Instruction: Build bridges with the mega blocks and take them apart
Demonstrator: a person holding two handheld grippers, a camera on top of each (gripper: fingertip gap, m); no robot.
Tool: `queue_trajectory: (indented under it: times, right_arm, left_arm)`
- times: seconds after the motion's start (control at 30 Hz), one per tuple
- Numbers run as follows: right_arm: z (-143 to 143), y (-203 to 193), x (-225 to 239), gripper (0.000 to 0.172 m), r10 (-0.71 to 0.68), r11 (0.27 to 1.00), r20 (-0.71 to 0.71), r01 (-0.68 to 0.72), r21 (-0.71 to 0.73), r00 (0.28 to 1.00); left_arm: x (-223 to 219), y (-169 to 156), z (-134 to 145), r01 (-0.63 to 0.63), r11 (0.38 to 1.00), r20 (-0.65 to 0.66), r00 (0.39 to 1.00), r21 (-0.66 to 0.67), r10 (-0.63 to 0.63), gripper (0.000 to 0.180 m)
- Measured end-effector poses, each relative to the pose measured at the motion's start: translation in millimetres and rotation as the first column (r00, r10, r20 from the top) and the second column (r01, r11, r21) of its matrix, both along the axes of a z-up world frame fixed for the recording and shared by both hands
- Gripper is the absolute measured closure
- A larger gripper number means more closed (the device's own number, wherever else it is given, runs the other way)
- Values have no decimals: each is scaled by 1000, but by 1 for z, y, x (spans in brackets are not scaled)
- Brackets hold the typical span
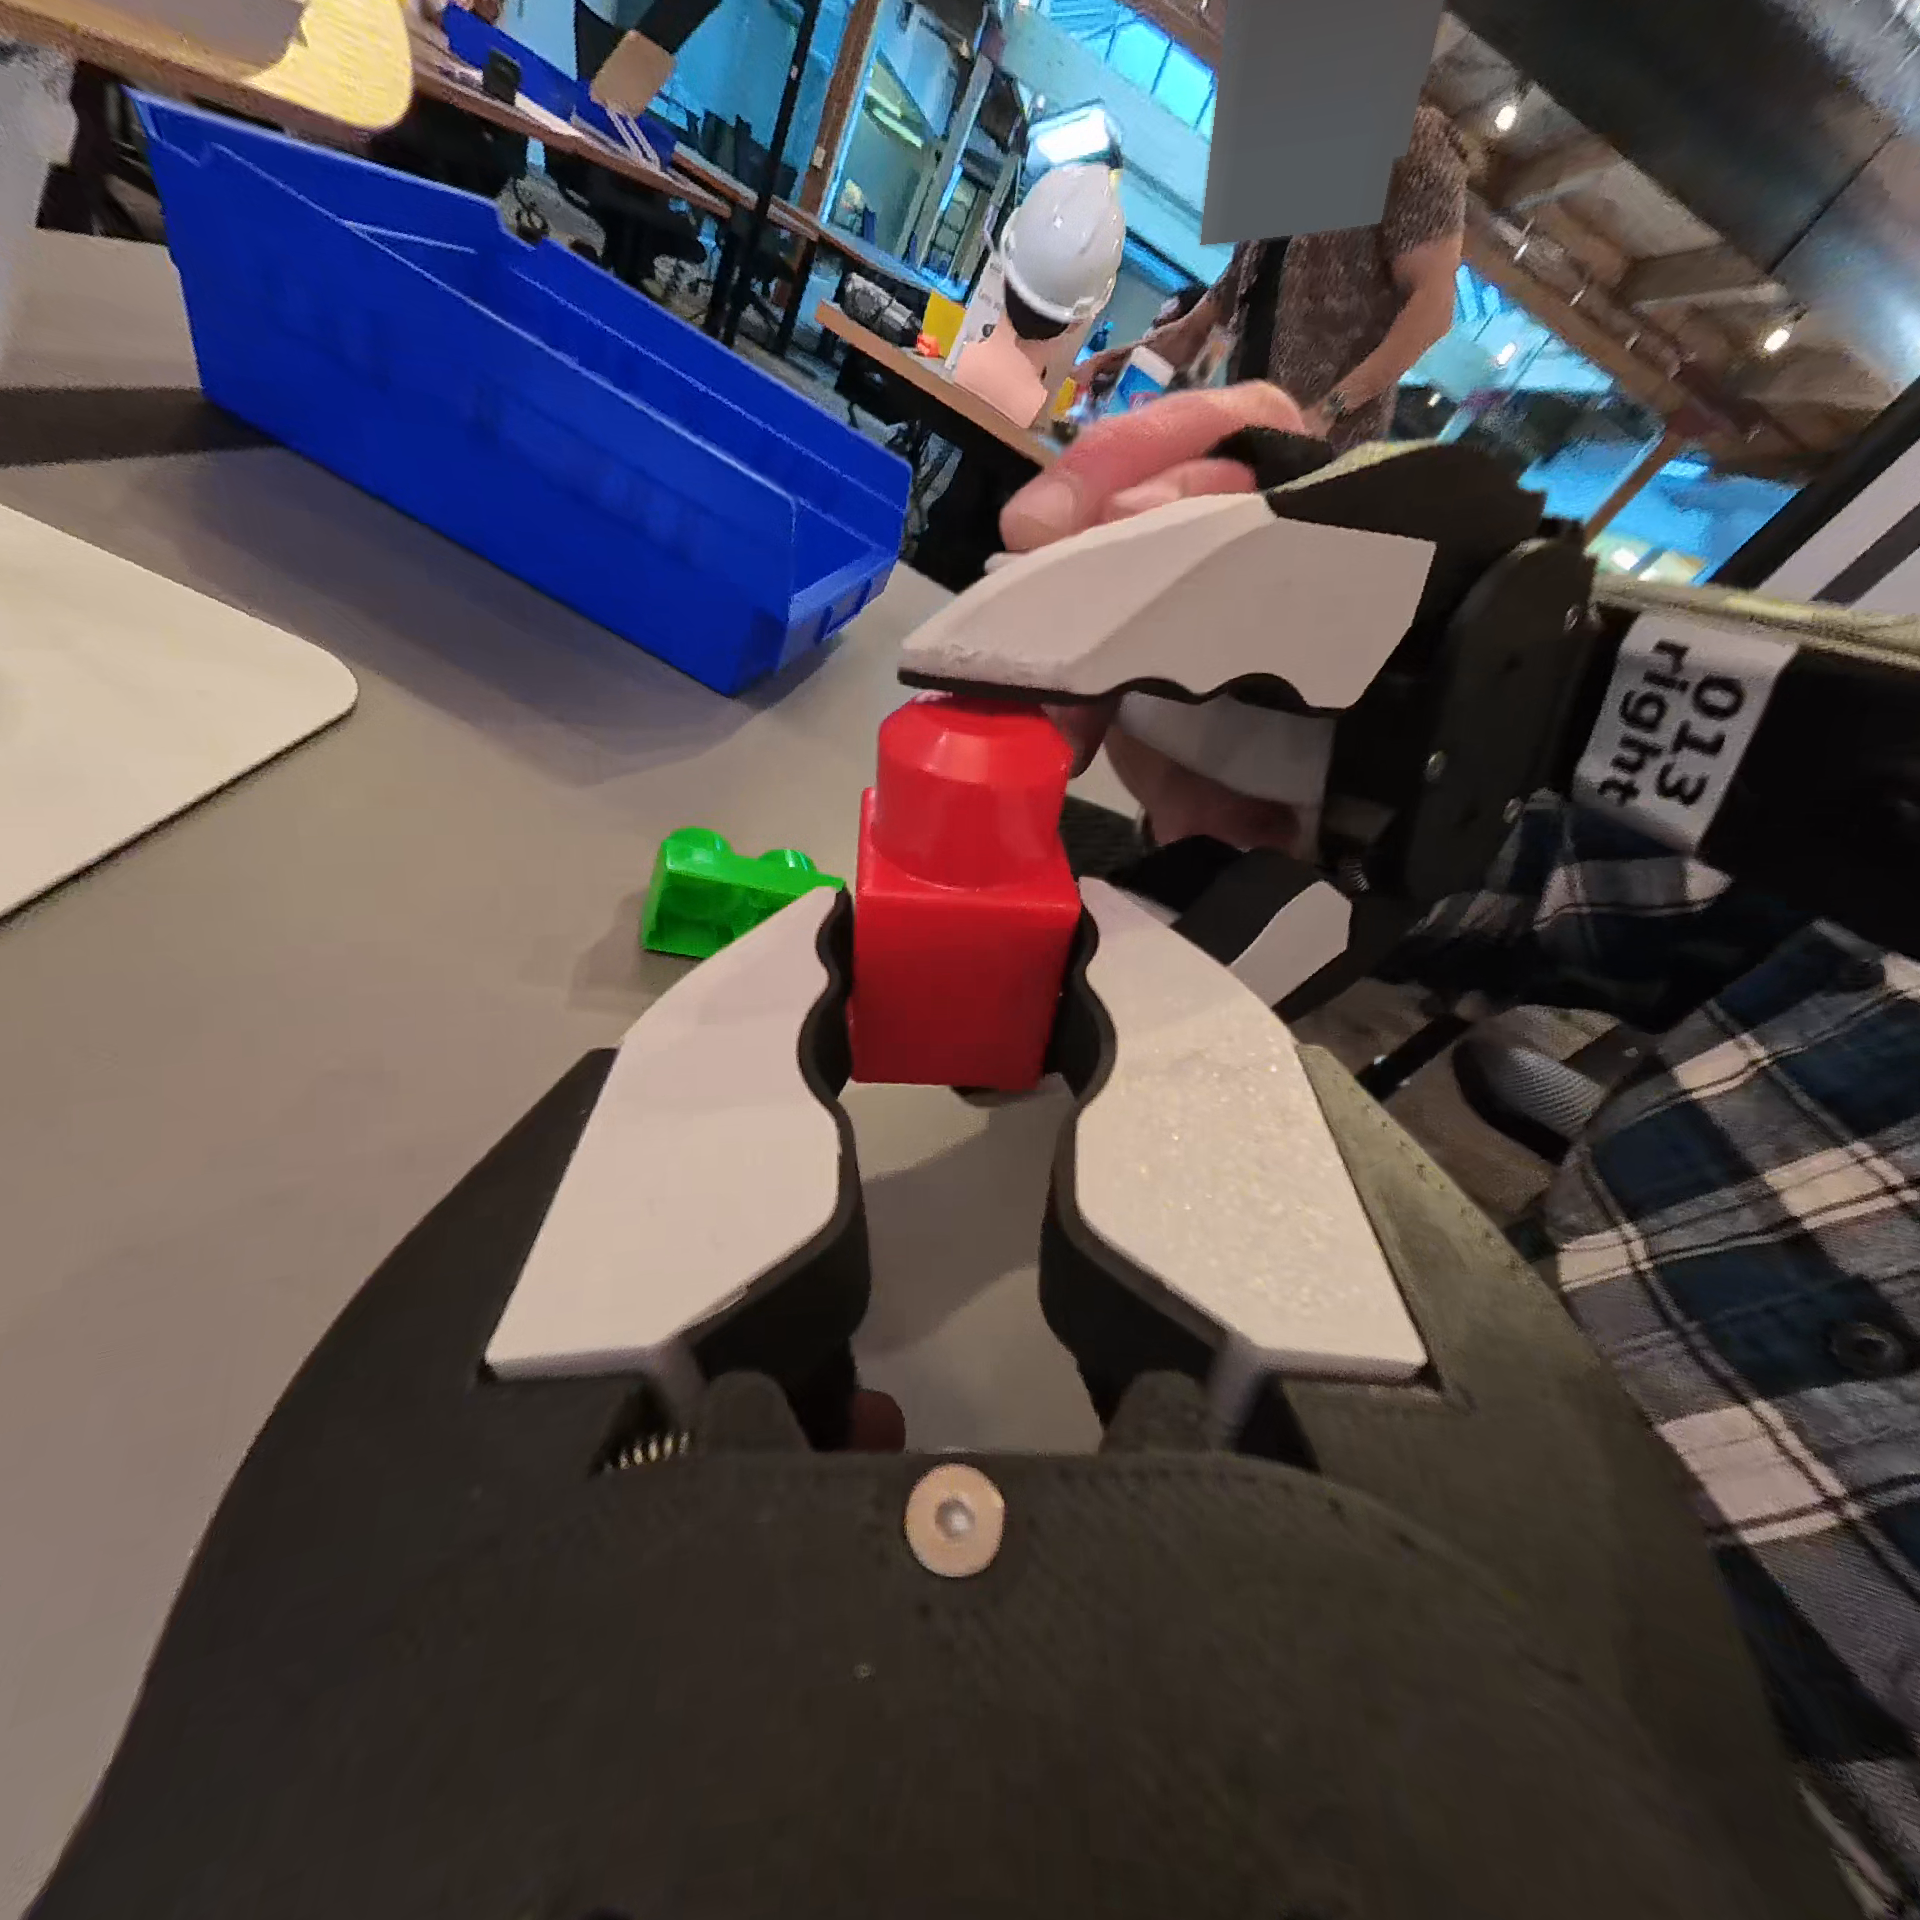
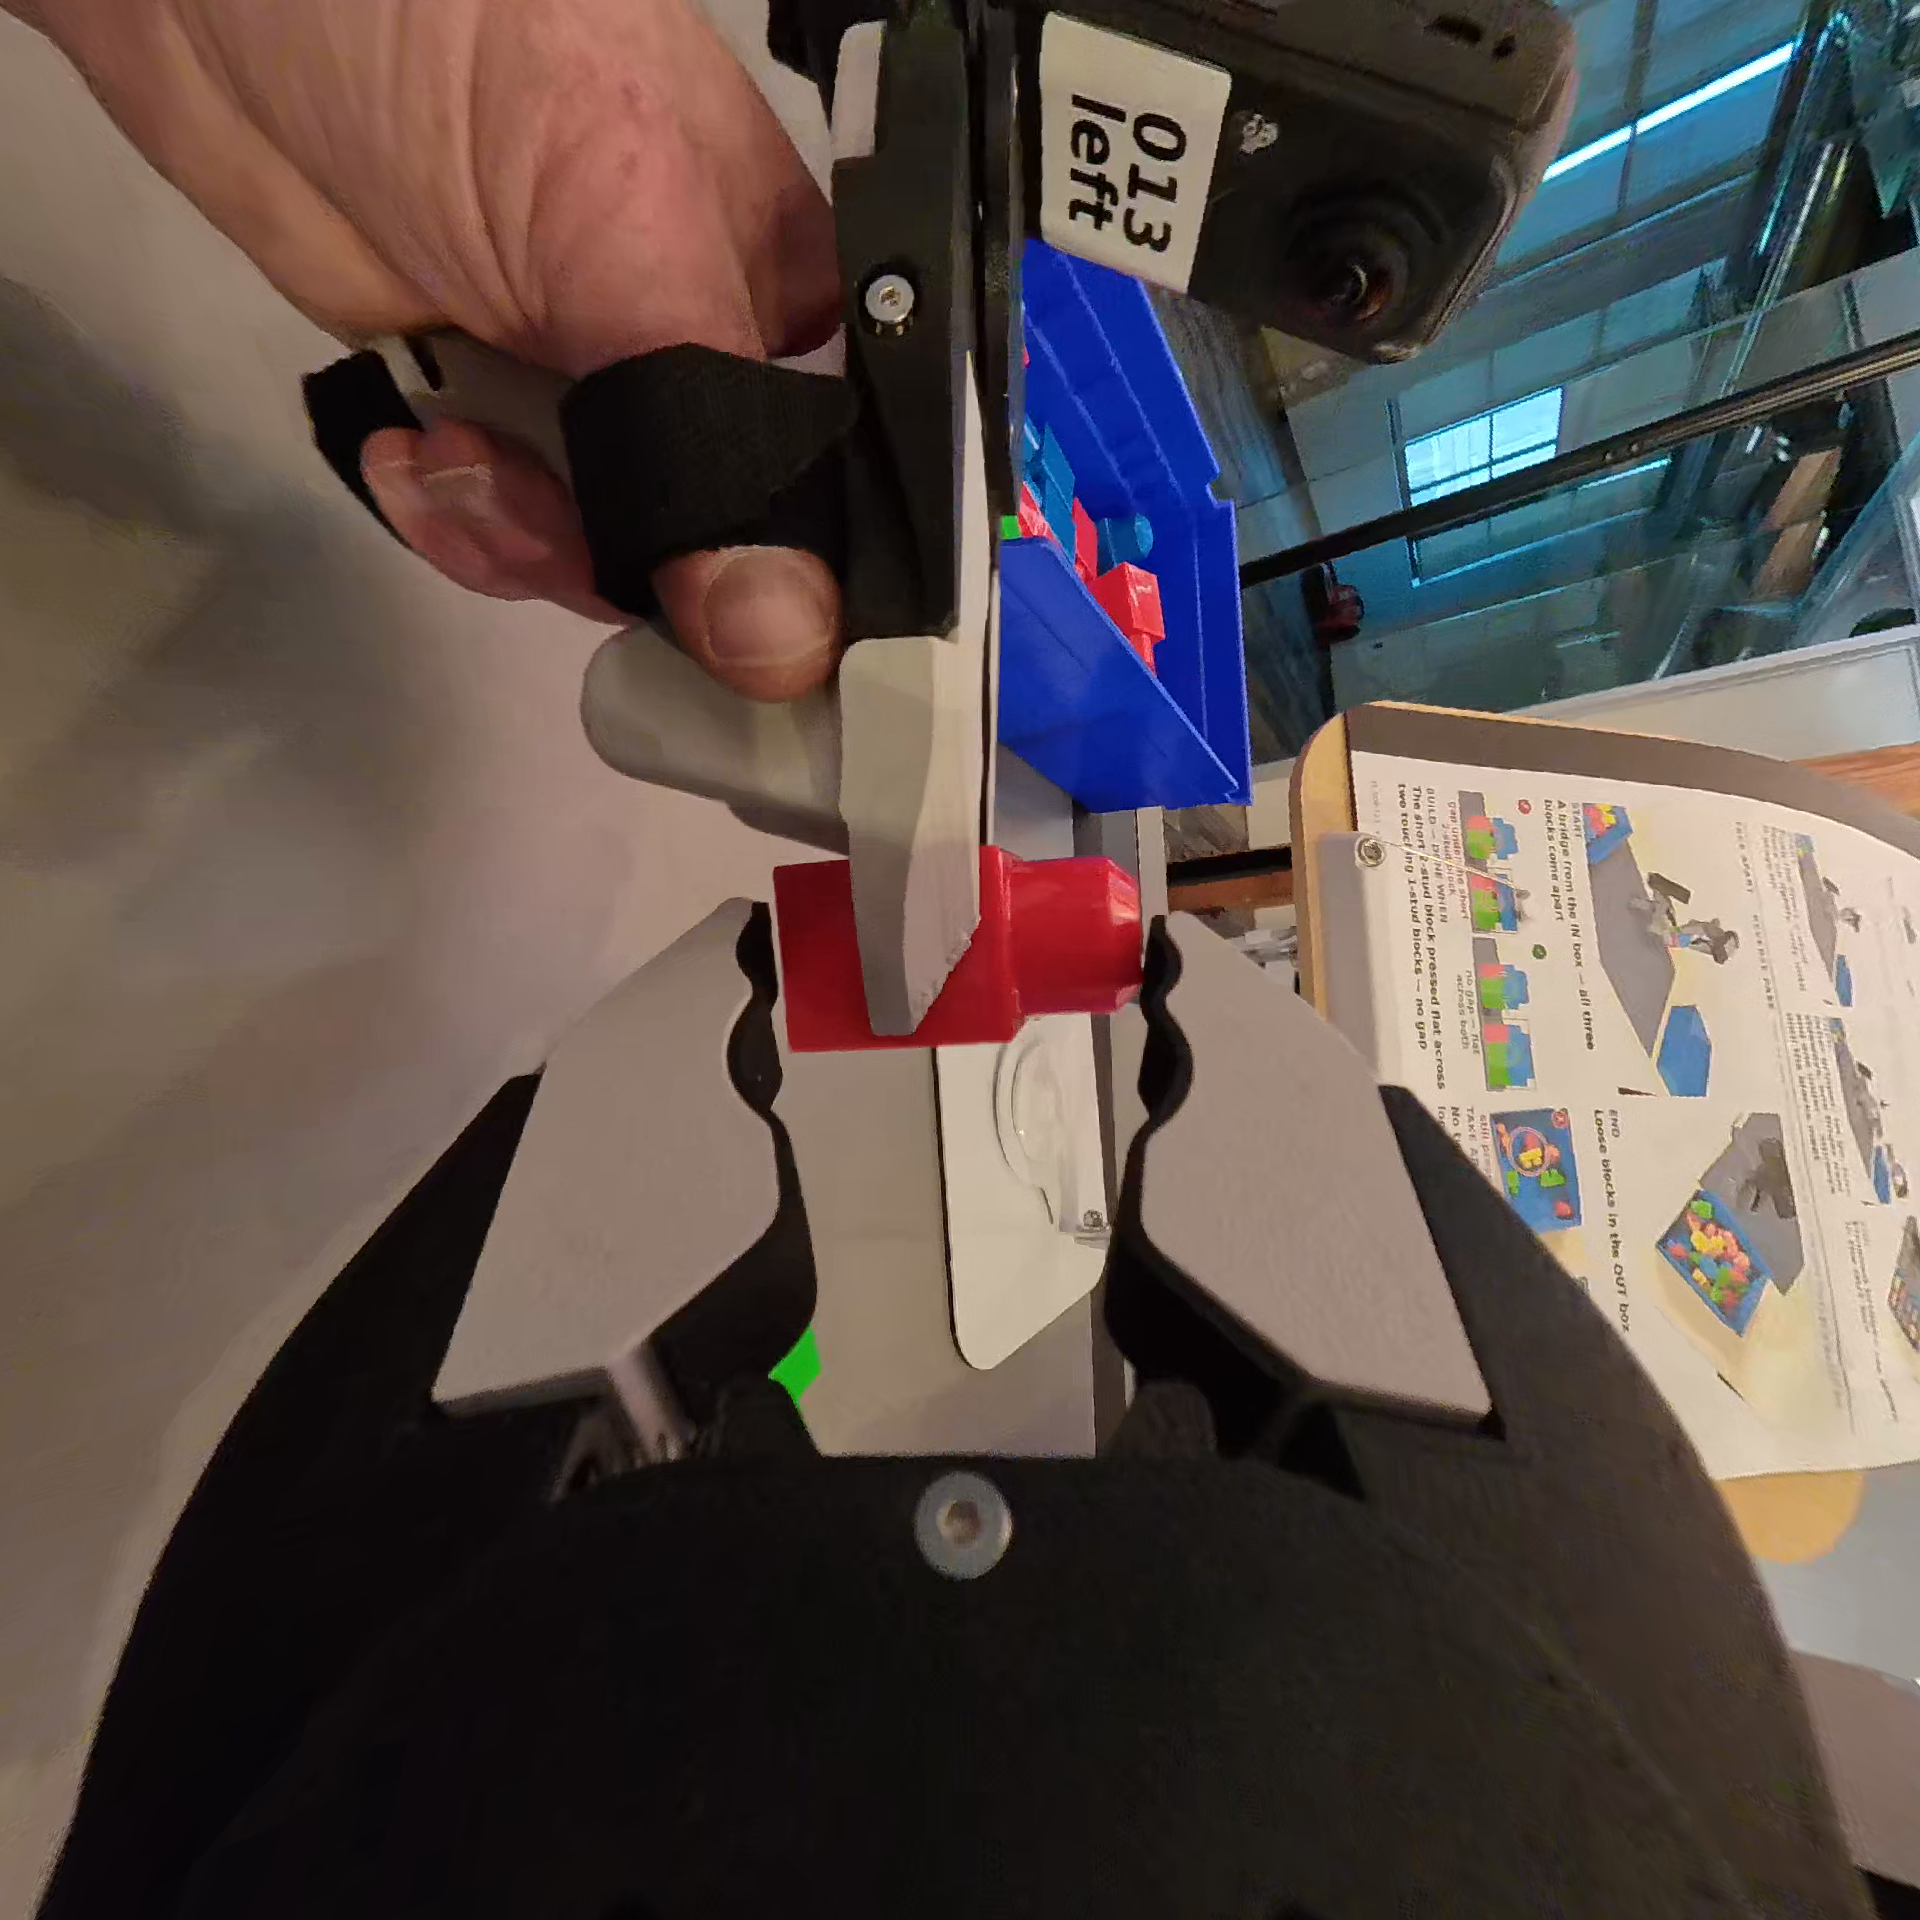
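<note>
The gray table (image 1: 312,935) holds one big blue bin (image 1: 499,416) with more blocks inside. No bridge stands yet, so most of the building looks left to do. I count two loose blocks: one red block (image 1: 966,966) and one green block (image 1: 717,894) lying alone behind it. The left tongs (image 1: 961,971) pinch the red block's sides. The right tongs (image 2: 961,971) squeeze it top and bottom.

A white sticker (image 1: 1673,727) with black print is on the right gripper (image 2: 956,966). The left gripper (image 1: 961,935) has one too (image 2: 1127,145). Far right, a paper sheet (image 2: 1662,1091) shows small print and pictures.
</note>
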State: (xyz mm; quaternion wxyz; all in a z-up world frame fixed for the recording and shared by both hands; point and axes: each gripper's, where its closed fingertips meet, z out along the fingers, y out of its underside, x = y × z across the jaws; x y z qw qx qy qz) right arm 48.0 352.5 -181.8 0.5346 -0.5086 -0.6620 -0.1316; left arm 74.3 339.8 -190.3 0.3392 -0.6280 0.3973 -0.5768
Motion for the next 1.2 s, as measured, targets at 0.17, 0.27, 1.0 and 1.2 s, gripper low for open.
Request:
queue_trajectory:
  times: [0.17,0.27,1.0,1.2]
  right_arm:
    - [7,-11,21,95,-4,968,-109,-23,-252,994]
    - [17,-18,29,105,-59,868,-277,-88,-489,959]
    - [-44,-41,45,137,-4,537,73,63,-841,997]
    - [-85,-58,45,138,335,525,264,53,-849,905]
  left_arm:
    - [-10,5,10,-54,985,-12,998,165,56,144]
    - [-13,4,12,-77,938,-39,995,339,96,144]
    - [-17,10,-40,-42,839,-360,891,543,278,98]
    - [-33,2,-69,-37,916,-437,871,398,225,91]
